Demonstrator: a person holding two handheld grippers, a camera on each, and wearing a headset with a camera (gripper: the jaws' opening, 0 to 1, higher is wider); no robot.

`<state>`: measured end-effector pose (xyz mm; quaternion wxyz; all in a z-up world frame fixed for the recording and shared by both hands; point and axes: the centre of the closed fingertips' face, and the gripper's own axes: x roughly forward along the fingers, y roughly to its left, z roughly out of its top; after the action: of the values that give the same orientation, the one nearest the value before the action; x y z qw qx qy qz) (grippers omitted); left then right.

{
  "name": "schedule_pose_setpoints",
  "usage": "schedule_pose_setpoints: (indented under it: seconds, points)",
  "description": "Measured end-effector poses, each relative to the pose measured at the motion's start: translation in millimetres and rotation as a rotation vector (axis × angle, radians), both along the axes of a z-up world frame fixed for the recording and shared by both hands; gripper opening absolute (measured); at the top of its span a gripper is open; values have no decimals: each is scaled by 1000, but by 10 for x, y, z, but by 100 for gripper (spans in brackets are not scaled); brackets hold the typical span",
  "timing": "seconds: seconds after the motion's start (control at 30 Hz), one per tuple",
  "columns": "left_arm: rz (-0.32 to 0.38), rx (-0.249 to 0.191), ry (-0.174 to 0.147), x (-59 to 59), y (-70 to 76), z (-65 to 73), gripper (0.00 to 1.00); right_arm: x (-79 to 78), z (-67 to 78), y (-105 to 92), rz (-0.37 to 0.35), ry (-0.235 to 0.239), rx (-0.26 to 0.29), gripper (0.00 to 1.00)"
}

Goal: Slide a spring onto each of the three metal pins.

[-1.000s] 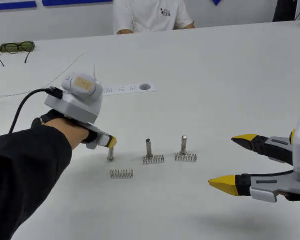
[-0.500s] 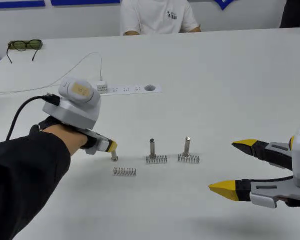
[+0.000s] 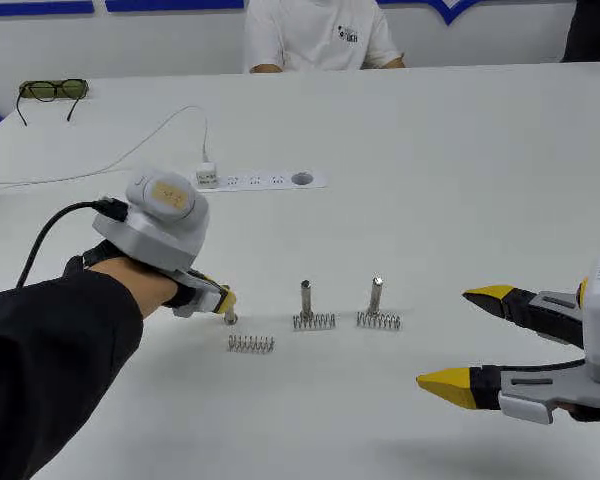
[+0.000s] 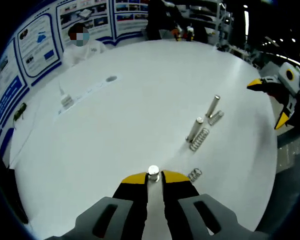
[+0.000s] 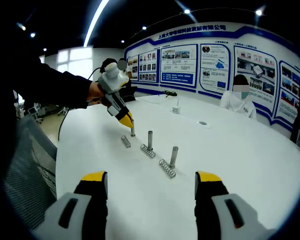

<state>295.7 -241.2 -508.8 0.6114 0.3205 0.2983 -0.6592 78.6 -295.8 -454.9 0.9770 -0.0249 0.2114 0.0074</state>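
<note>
While left gripper (image 4: 153, 177) clamps one pin (image 4: 153, 171) between closed jaws, a loose spring (image 4: 194, 174) lies just beside its tips; right gripper (image 3: 458, 337), jaws spread, well apart.

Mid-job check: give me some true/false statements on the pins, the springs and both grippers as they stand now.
1. The left gripper is closed on the leftmost pin. True.
2. Every spring is already on a pin. False: the three springs lie flat on the table, none of them on a pin.
3. The right gripper holds a spring. False: its jaws are wide open and empty, off to the right of the pins.
4. The middle pin and the right pin stand upright. True.
5. A pair of glasses lies at the table's far left. True.
</note>
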Motion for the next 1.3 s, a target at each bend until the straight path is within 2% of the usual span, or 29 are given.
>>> schedule_pose_setpoints:
  seconds: [0.27, 0.37, 0.67, 0.8, 0.9, 1.0, 1.07, 1.3]
  points:
    - [-3, -11, -11, 19, 12, -10, 22, -13, -12, -10, -1, 0, 3, 72]
    - [-3, -17, -6, 16, 24, -6, 26, -10, -14, -12, -1, 1, 4, 72]
    - [-22, -34, -4, -17, 159, 22, 30, -3, -27, 11, 8, 6, 6, 72]
    - [-54, -40, 7, -76, 247, 27, 31, -1, -30, 20, 9, 8, 6, 72]
    - [-104, -41, 12, -153, 313, 19, 30, 0, -33, 19, 9, 9, 6, 72]
    - [-168, -39, -11, -217, 373, 3, 27, 1, -36, 19, 8, 11, 6, 72]
    - [-225, -51, -35, -258, 378, -7, 26, 1, -43, 18, 8, 14, 5, 72]
    - [-273, -72, -26, -310, 327, -58, 25, -1, -46, 21, 4, 18, 5, 72]
